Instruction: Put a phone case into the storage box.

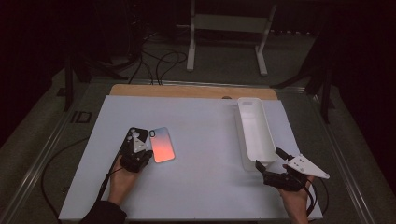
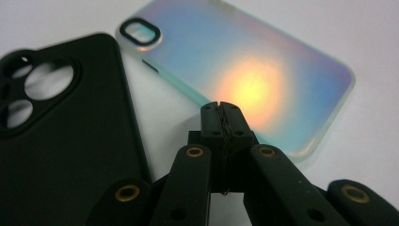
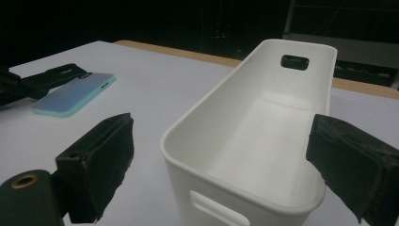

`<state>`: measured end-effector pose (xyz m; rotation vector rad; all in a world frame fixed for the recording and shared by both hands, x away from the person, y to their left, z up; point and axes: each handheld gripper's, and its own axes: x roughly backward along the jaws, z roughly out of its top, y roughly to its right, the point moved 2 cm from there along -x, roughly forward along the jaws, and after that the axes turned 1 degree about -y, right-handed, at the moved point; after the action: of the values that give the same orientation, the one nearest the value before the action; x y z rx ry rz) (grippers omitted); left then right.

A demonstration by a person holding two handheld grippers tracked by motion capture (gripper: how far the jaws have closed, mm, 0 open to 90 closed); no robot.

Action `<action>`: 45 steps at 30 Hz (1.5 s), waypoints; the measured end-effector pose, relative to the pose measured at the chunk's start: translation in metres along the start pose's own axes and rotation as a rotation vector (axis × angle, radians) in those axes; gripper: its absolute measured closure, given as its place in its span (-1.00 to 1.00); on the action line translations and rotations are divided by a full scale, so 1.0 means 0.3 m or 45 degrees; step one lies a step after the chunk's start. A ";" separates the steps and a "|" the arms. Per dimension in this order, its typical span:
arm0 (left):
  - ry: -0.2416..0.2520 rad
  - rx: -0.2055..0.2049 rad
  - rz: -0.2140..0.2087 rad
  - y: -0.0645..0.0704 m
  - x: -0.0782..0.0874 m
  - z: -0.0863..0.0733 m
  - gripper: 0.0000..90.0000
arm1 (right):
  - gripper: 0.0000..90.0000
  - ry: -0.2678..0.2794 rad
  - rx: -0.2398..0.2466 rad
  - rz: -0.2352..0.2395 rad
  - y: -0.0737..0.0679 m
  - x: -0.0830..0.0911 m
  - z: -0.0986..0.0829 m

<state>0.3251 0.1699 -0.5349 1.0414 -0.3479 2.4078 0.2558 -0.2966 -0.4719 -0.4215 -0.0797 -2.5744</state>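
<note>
A black phone case [image 1: 133,134] [image 2: 61,155] lies at the left of the white table top, with an iridescent phone case [image 1: 162,144] [image 2: 263,70] [image 3: 70,96] right beside it. My left gripper [image 1: 145,148] [image 2: 222,106] is shut with nothing in it, its tips over the iridescent case's near long edge. A long, empty white bin [image 1: 254,126] [image 3: 197,117] stands at the right. My right gripper [image 1: 269,158] [image 3: 223,141] is open, one jaw on each side of the bin's near end, apart from its walls.
The white table top [image 1: 210,186] has bare room between the cases and the bin. A wooden strip [image 1: 187,91] runs along its far edge. On the dark floor beyond stand a white frame [image 1: 229,23] and cables [image 1: 159,60].
</note>
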 end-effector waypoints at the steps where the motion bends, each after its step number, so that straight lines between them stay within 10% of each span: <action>1: 0.002 0.004 -0.004 -0.001 0.000 0.000 1.00 | -0.83 0.001 -0.001 0.001 0.000 0.000 0.000; 45: -0.003 -0.130 -0.163 0.197 -0.087 0.109 1.00 | -0.83 -0.008 0.014 0.014 -0.009 -0.010 -0.001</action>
<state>0.3291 0.0977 -0.5344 0.9904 -0.3890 2.2514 0.2567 -0.2928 -0.4729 -0.4253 -0.0935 -2.5604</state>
